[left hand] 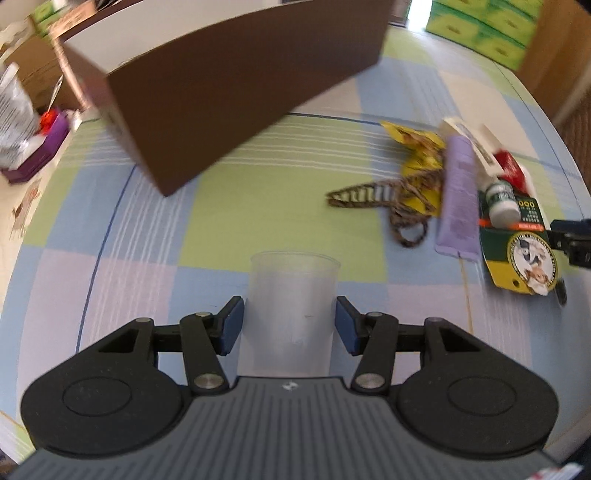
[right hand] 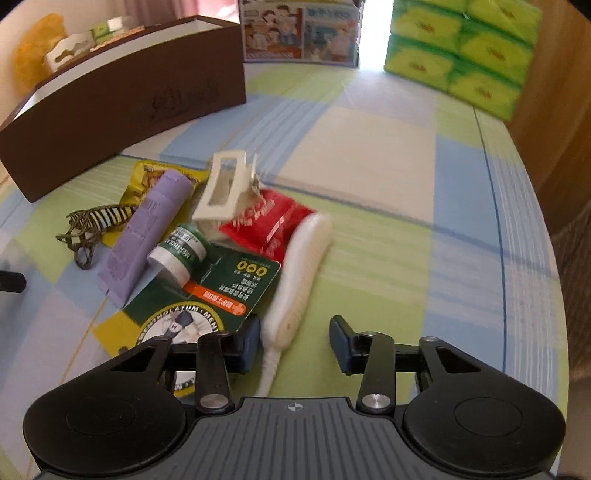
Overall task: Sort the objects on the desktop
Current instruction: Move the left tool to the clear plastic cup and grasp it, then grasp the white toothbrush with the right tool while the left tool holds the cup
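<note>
Left gripper [left hand: 290,325] clamps a clear plastic cup [left hand: 291,295] at lower centre, while the right gripper [right hand: 293,341], jaws parted, straddles a white packet [right hand: 299,266] it likely must pinch next.

Daylight coming in bright from far doorway gap [right hand: 373,33], blowing out white there. Both views showing strong fisheye bending at edges, dark corners. Left view smearing w/ motion blur on brown box [left hand: 236,99]; right view sharper. Shadows staying soft.
</note>
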`<state>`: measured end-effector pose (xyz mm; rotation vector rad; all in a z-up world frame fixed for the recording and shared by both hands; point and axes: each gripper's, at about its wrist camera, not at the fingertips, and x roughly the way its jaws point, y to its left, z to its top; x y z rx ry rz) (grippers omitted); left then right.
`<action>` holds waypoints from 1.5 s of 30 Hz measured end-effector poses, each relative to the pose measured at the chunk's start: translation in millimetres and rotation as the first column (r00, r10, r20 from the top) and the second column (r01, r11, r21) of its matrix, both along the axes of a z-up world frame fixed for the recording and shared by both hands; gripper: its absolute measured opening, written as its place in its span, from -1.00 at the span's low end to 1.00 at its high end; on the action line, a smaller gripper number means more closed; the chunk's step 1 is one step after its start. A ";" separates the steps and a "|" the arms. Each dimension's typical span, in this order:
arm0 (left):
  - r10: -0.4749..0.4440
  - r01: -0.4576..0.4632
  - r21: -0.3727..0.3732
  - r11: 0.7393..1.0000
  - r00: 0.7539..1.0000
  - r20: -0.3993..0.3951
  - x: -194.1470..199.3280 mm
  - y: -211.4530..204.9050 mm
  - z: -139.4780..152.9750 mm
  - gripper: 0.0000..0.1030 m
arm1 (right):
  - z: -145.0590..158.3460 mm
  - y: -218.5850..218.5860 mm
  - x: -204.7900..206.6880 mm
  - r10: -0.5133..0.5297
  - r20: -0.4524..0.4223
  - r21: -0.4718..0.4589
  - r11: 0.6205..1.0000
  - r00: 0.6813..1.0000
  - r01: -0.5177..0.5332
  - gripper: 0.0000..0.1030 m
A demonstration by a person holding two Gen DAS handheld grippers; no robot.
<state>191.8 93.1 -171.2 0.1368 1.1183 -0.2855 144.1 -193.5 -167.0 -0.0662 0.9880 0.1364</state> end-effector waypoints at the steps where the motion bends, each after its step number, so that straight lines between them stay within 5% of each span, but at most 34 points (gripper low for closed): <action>1: 0.011 -0.011 -0.001 1.000 1.000 -0.003 1.6 1.1 0.3 -0.07 | -1.1 -0.7 3.5 -0.003 0.009 0.004 1.000 1.000 0.003 -0.28; 13: 0.001 -0.001 0.045 0.999 1.000 0.013 10.1 -7.0 -4.6 -0.03 | -3.4 0.5 10.3 0.029 0.020 -0.016 0.999 0.999 -0.029 -0.62; 29: 0.024 -0.024 0.000 1.000 1.000 -0.007 -8.8 -5.3 0.1 -0.09 | 8.9 -27.0 -32.4 -0.013 -0.080 0.037 0.999 0.997 0.016 -0.68; 36: 0.037 -0.035 -0.036 0.999 0.998 0.050 -15.8 -4.4 26.9 -0.09 | 41.7 -36.5 -35.0 -0.017 -0.027 0.102 0.995 0.999 0.019 -0.68; 45: 0.053 -0.042 -0.079 0.996 0.989 0.136 -12.0 -13.2 72.4 -0.09 | 85.8 -2.9 -16.5 0.125 0.053 0.145 0.981 0.991 -0.132 -0.68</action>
